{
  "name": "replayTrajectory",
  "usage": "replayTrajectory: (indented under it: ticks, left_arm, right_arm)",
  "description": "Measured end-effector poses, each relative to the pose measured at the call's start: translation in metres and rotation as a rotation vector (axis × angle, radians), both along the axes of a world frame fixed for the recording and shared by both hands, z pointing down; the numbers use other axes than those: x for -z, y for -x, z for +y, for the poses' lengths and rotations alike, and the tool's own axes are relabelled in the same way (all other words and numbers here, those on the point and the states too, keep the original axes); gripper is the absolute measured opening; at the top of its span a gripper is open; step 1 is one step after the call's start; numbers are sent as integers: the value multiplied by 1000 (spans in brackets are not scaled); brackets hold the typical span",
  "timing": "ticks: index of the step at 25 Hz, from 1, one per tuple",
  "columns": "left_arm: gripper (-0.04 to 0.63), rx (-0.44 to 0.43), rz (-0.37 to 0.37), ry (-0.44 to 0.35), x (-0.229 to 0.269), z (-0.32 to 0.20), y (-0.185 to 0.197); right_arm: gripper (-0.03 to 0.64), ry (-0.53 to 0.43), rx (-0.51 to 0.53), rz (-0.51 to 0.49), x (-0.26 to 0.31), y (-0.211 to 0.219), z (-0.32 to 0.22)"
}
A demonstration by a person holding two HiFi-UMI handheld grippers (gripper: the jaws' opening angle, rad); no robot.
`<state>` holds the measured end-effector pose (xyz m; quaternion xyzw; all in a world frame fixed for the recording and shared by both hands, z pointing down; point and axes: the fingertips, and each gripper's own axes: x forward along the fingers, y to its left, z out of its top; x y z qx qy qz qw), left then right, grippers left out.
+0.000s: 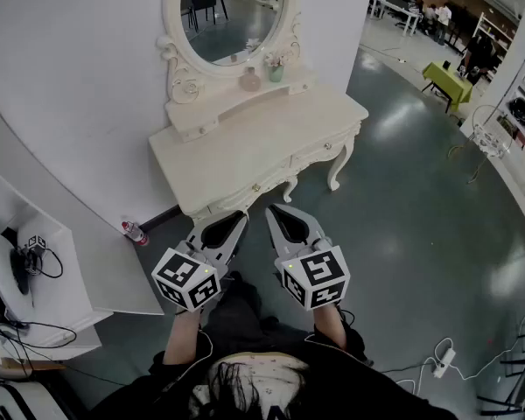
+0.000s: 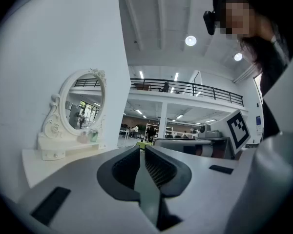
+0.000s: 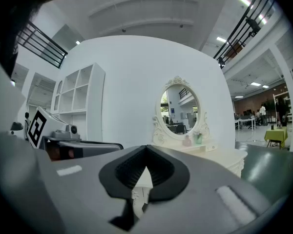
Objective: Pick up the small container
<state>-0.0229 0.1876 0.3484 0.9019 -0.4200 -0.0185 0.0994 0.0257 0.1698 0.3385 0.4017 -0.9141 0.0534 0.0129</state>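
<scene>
I see a big cream desk [image 1: 245, 151] with an oval mirror [image 1: 232, 11]. My left hand-held gripper [image 1: 234, 221] and right hand-held gripper [image 1: 276, 213] are shut tight, holding nothing. The small pink container [image 1: 250, 80] sits well past them, under the mirror.

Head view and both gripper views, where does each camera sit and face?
Head view: on the person's head, looking steeply down at the dressing table; left gripper, right gripper and forearms show.
Left gripper view: on the left gripper, facing the hall, dressing table at left; right gripper and the person's body show.
Right gripper view: on the right gripper, facing the mirror; left gripper shows at left.
Shared: all show the mirror.
</scene>
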Motion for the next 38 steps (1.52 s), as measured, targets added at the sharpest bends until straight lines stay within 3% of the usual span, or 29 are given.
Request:
replayTrajectory:
  ticks: [25,38]
  left_arm:
    - [11,-47,0,30,-5,-13,-27]
    - [11,-58,-16,76,-26,-81,-28]
  right_arm:
    - [11,20,-43,-41,-8,-32,-14]
    - [11,69,-68,-40,-30,-38,-82]
